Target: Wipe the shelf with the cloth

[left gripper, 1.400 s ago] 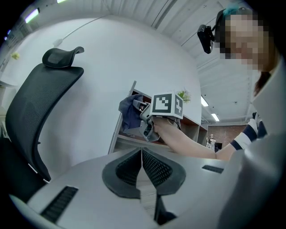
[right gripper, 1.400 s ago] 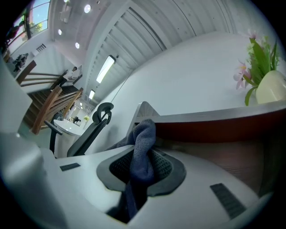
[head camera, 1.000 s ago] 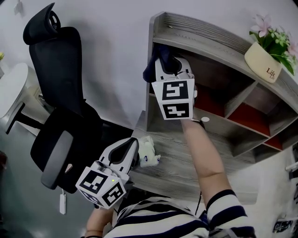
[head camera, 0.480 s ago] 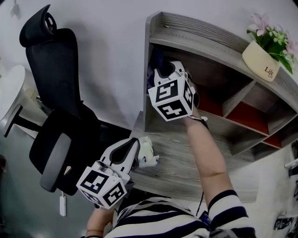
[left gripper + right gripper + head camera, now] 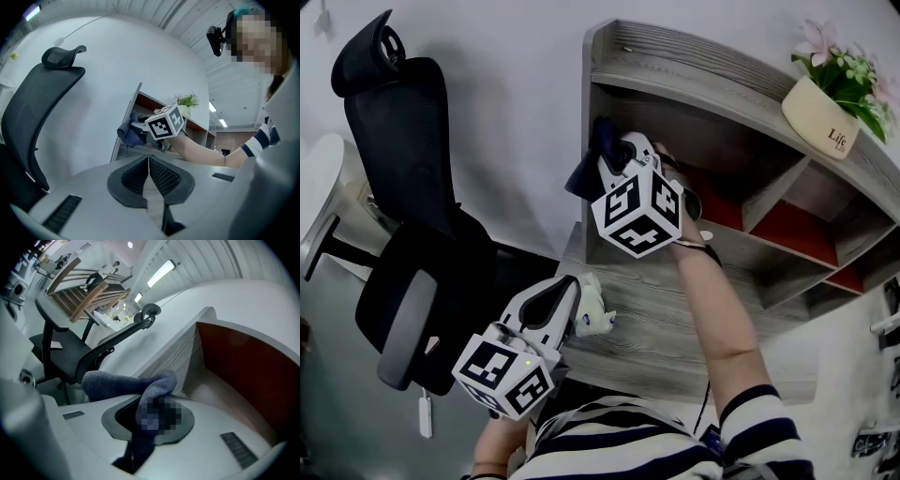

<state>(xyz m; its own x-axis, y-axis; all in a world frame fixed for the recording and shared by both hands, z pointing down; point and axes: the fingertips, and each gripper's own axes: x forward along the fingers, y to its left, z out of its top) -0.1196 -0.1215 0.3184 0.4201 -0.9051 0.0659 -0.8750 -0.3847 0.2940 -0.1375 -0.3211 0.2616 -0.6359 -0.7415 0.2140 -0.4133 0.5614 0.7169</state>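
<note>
Wipe stroke reaches left end of shelf [image 5: 694, 70]
Left gripper [image 5: 148, 176] idle below the shelf, jaws pressed together, empty. Blue cloth [image 5: 584, 171], pinched in right gripper [image 5: 152, 413], has slid left along the shelf's top compartment in the last second and now overhangs its left side panel. Pass likely finished; compartments rightward probably still to wipe.

Two tongs [image 5: 148, 169] [image 5: 151, 414], one cloth [image 5: 585, 171], one shelf [image 5: 694, 77], one office chair [image 5: 411, 122], one potted plant [image 5: 823, 105].
</note>
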